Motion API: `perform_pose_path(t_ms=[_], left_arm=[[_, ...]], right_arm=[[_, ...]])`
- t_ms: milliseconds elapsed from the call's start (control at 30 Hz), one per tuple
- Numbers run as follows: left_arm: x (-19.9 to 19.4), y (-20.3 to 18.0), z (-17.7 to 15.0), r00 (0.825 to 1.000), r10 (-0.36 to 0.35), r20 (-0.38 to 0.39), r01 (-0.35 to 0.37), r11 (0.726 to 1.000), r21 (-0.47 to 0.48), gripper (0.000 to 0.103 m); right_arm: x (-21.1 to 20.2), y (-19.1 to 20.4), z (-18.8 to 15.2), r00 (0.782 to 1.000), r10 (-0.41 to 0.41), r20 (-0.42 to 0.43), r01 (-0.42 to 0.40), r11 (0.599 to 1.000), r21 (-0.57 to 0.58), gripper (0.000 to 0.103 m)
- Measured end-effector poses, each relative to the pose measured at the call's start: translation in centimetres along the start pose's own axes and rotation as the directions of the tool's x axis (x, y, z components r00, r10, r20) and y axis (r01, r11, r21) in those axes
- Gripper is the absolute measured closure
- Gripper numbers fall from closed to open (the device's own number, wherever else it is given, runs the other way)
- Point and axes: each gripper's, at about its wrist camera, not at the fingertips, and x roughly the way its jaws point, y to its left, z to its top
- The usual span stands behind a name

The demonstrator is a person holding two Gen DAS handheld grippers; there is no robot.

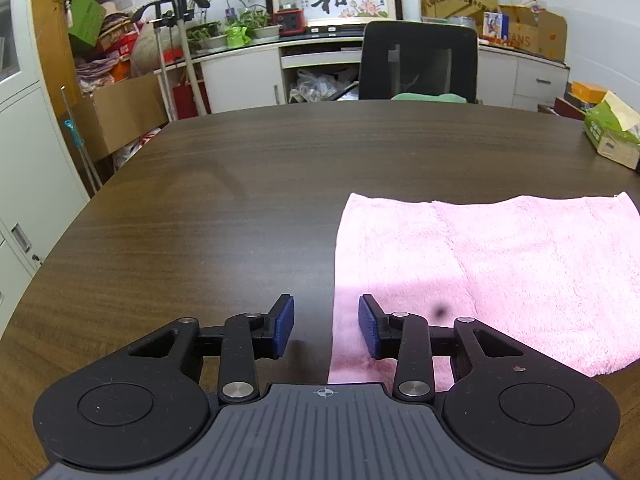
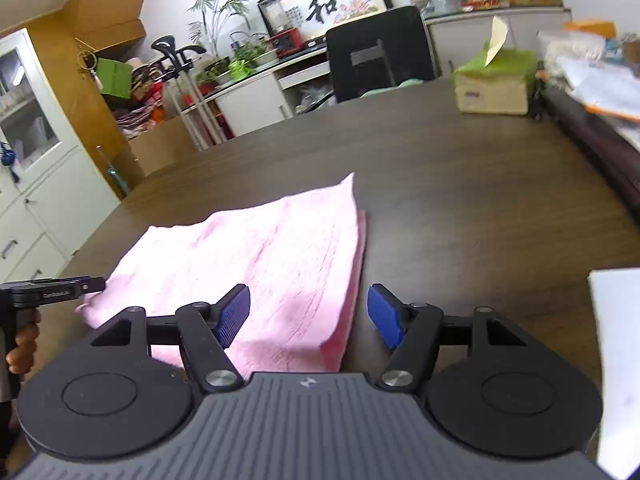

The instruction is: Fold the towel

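Two tongs open, gripping nothing — left tongs [image 1: 326, 330] straddle the pink towel's [image 1: 500, 264] left edge, right tongs [image 2: 309, 316] its right edge, on the worktop [image 1: 240, 200]. Framed calligraphy [image 1: 334, 0] beyond reads "和".

The left wrist view looks forward and down along the left gripper [image 1: 326, 332], low and close over the table [image 1: 240, 168], facing the far edge and the chair [image 1: 418, 64] behind it. The towel [image 1: 480, 264] fills its lower right.

The right wrist view sits just as low over the right gripper [image 2: 308, 316], rolled so the far edge slopes, and faces the same chair [image 2: 380, 52]. Here the towel [image 2: 260, 256] lies centre-left, with the left gripper [image 2: 52, 292] showing at the left border.

Both views share the towel, the far table edge, the chair and the box [image 1: 612, 136] on the table.
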Motion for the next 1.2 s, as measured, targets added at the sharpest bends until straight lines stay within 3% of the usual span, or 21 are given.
perform_pose_path(t_ms=[67,233,600,800,867,933,1000,1067,1200], left_arm=[[-0.1,0.6,0.0,1.000,0.021,0.002,-0.021,0.999,-0.030,0.053],[0.0,1.4,0.0,1.000,0.024,-0.015,-0.025,0.998,-0.058,0.053],[0.2,1.2,-0.2,0.999,-0.027,-0.033,0.025,0.998,-0.051,0.053],[0.3,1.4,-0.3,0.999,-0.028,-0.040,0.026,0.998,-0.058,0.050],[0.4,1.3,-0.3,0.999,-0.023,-0.039,0.021,0.998,-0.054,0.050],[0.4,1.1,-0.4,0.999,-0.014,-0.035,0.012,0.999,-0.048,0.047],[0.3,1.0,-0.4,1.000,-0.002,-0.031,0.001,0.999,-0.041,0.045],[0.4,1.0,-0.4,1.000,0.000,-0.029,-0.001,0.999,-0.039,0.044],[0.3,1.1,-0.3,1.000,-0.007,-0.026,0.006,0.999,-0.046,0.044]], right_arm=[[0.1,-0.4,0.0,0.999,0.031,-0.009,-0.030,0.999,0.035,0.036],[0.2,-1.9,0.2,0.991,0.131,-0.022,-0.127,0.981,0.144,0.036],[0.0,-1.9,0.6,0.968,0.250,-0.026,-0.243,0.958,0.149,0.036],[0.4,-1.8,0.6,0.978,0.191,-0.080,-0.179,0.975,0.134,0.038],[0.6,-1.3,0.7,0.980,0.178,-0.089,-0.168,0.980,0.107,0.048],[0.7,-0.9,0.7,0.984,0.148,-0.099,-0.141,0.987,0.076,0.071],[0.7,-0.5,0.6,0.988,0.112,-0.105,-0.107,0.993,0.048,0.084],[0.4,-0.4,0.4,0.993,0.083,-0.081,-0.081,0.996,0.037,0.086],[-0.9,-0.4,0.6,0.994,0.107,-0.025,-0.107,0.994,0.035,0.094]])
